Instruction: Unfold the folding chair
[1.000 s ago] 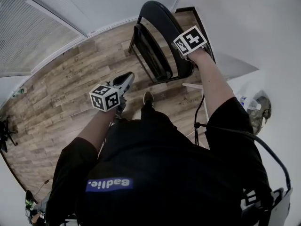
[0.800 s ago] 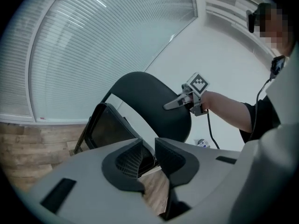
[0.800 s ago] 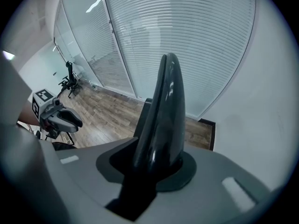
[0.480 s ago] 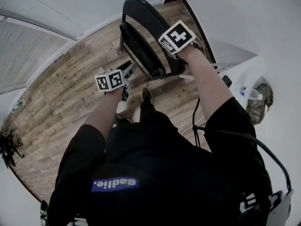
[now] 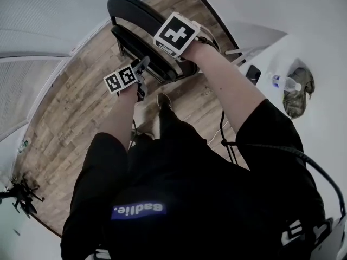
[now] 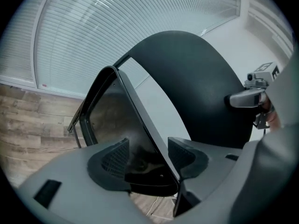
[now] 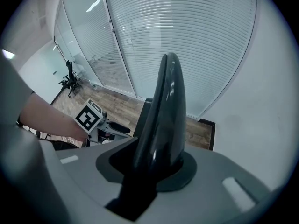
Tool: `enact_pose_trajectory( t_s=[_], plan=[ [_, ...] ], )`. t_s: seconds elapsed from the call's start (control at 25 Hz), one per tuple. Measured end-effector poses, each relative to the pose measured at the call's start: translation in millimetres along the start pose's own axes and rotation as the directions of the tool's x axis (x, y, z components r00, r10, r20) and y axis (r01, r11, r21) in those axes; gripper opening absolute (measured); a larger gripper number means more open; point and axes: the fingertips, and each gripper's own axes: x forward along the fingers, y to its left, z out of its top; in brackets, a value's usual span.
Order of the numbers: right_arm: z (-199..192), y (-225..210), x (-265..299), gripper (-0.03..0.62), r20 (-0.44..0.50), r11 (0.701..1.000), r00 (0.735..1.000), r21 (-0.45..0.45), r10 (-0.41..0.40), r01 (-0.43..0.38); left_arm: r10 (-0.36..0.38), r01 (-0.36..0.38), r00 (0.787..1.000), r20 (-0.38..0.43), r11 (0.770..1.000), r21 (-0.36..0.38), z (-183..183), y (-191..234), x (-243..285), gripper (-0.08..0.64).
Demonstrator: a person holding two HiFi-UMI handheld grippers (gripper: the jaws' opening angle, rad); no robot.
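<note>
- One folding chair (image 5: 129,5), its backrest (image 7: 166,101) clamped in the right claw (image 7: 156,164).
- Seat edge (image 6: 145,125) stands loose inside the left claw (image 6: 147,153), its jaws just opening wide.

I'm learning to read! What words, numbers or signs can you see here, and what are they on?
"Badlie.", as best it reads: blue patch on the person's black shirt.
Black-and-white marker cube on the left hand-held gripper, another on the right hand-held gripper: square patterns, no words.
Clear plastic bottle on the floor: label too small to read.
Black folding chair: no print shows.
</note>
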Motion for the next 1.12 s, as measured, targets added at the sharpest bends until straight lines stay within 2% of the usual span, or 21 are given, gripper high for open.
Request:
enact_pose_trajectory(
  t_s=[0.4, 0.48, 0.6, 0.8, 1.0, 1.12],
  plan=[
    [3.6, 8.5, 2.1, 0.115, -0.003, 1.0, 1.0, -0.014, 0.018, -0.018, -0.048, 0.049, 0.999, 0.012, 0.994, -0.095, 12.2, -4.2, 51.1, 0.241],
    [1.4, 5.0, 2.7, 0.114, -0.01, 1.0, 1.0, -0.015, 0.003, -0.003, -0.043, 0.044, 0.999, 0.015, 0.993, -0.106, 11.4, -1.8, 55.0, 0.196],
    [-1.7, 0.8, 3.8, 0.109, -0.003, 1.0, 1.0, -0.012, 0.004, -0.004, -0.061, 0.065, 0.997, 0.037, 0.989, -0.136, 10.0, -0.7, 58.5, 0.192],
    [-1.0, 8.3, 3.5, 0.107, -0.001, 1.0, 1.0, -0.013, 0.014, -0.014, -0.08, 0.084, 0.996, 0.032, 0.987, -0.14, 7.1, -1.1, 51.3, 0.172],
    [-0.9, 21.3, 4.4, 0.109, -0.002, 1.0, 1.0, -0.024, 0.011, -0.011, -0.122, 0.127, 0.992, 0.041, 0.984, -0.129, 2.9, -1.2, 35.2, 0.112],
    [-2.6, 28.3, 5.2, 0.109, -0.002, 1.0, 1.0, -0.024, 0.013, -0.013, -0.139, 0.145, 0.989, 0.05, 0.981, -0.129, -1.4, 1.9, 28.0, 0.107]
  ],
)
